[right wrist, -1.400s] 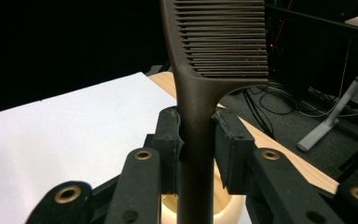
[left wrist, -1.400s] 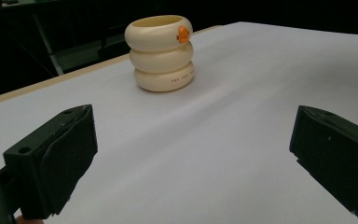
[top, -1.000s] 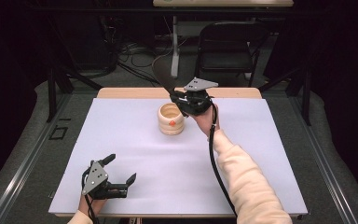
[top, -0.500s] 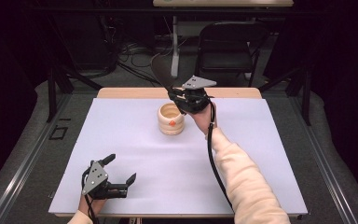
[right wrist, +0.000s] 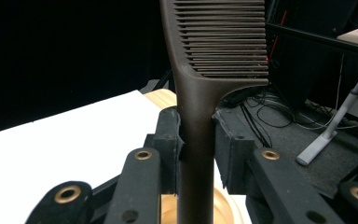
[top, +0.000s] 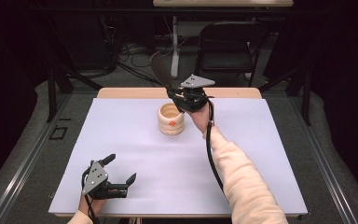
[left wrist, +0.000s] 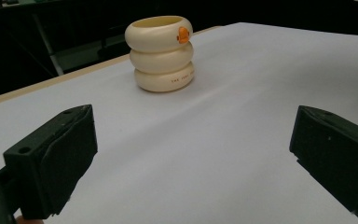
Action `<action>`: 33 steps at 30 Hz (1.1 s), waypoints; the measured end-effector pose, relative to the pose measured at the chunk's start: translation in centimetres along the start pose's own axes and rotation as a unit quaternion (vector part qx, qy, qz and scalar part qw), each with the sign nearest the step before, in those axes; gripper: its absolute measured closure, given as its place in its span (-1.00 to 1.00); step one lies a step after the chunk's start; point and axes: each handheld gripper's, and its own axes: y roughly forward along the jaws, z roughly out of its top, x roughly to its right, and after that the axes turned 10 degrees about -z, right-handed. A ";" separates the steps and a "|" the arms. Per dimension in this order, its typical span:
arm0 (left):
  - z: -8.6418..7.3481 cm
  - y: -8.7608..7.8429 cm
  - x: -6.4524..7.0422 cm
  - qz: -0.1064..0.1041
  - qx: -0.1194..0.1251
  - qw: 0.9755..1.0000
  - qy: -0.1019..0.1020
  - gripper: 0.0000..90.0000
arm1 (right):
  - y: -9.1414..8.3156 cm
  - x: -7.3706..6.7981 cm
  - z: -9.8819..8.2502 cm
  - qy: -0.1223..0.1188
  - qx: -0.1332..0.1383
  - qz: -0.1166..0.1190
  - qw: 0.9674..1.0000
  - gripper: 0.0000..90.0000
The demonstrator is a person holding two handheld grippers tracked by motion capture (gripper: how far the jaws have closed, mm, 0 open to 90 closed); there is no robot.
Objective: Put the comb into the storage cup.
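A dark brown comb (top: 160,70) stands nearly upright, teeth end up, with my right gripper (top: 176,94) shut on its handle (right wrist: 195,154). The gripper hangs just above and behind a cream ringed cup (top: 171,119) with an orange dot, at the table's far middle. In the right gripper view the handle runs down toward the cup's mouth (right wrist: 225,209); its lower end is hidden. My left gripper (top: 120,168) rests open near the front left edge, nothing between its jaws. Its own view (left wrist: 191,154) looks across at the cup (left wrist: 161,46).
A white sheet (top: 261,154) covers the table, with a wooden strip (top: 130,92) along the far edge. Behind the table stand a dark chair (top: 228,44) and a desk leg (top: 175,46), with cables on the floor.
The right gripper with the comb has edged slightly to the left over the cup. The left gripper has stayed still.
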 end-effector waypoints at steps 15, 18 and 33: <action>0.0 0.0 0.0 0.001 0.000 1.000 -0.001 -0.98 | 0.8 -0.1 0.0 0.003 0.017 -0.006 1.000 0.61; 0.0 0.0 0.0 0.001 0.001 1.000 0.000 -0.98 | 0.9 -0.1 0.0 0.005 0.019 -0.006 1.000 0.60; 0.0 -0.1 0.0 0.002 0.001 1.000 0.000 -0.98 | 1.7 -0.4 -0.1 0.002 0.027 -0.011 1.000 0.60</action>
